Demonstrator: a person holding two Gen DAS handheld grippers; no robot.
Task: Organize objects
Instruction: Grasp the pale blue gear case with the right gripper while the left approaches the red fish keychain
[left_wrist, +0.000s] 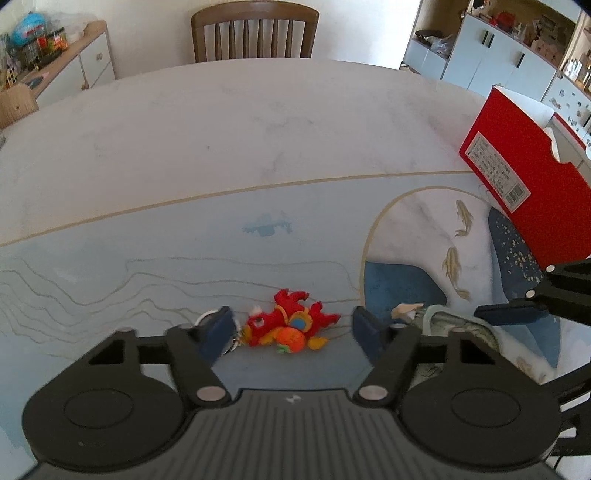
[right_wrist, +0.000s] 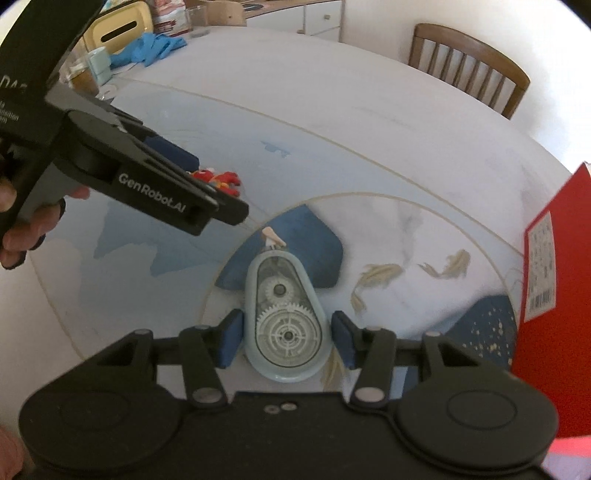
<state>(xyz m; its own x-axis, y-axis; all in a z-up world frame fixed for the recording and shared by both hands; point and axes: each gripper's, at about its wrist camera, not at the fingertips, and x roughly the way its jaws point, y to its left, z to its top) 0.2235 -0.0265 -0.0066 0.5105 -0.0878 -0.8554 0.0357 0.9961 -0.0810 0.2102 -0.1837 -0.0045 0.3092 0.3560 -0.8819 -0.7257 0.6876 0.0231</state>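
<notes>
A little red toy (left_wrist: 290, 323) lay on the table (left_wrist: 221, 147), on the pale blue part of the mat. It looked like a small soft dragon or lion. It was bright red with a blue and yellow spot in the middle and an orange ball shape under it. A silver ring (left_wrist: 207, 317) sat at one end, like on a keychain. The left gripper (left_wrist: 291, 326) was low over the toy, with its two dark blue pads spread wide apart. One pad was on each side of the toy, and neither one was squeezing it.

Close to the toy on the right lay a correction tape roller (right_wrist: 286, 317). It was shaped like an egg with a light blue rim. Its top was see-through, so two white gear wheels showed inside, a small one and a big one. A small white tip (right_wrist: 273, 236) stuck out at its far end. It rested on the round picture on the mat, partly on a dark blue patch, near some painted gold fish (right_wrist: 380, 275). The right gripper (right_wrist: 286, 338) had its blue pads spread, one on each side of the wide end of the roller, with a thin gap on both sides.

A red box (left_wrist: 524, 184) stood at the right edge of the table. A wooden chair (left_wrist: 255, 31) stood at the far side
</notes>
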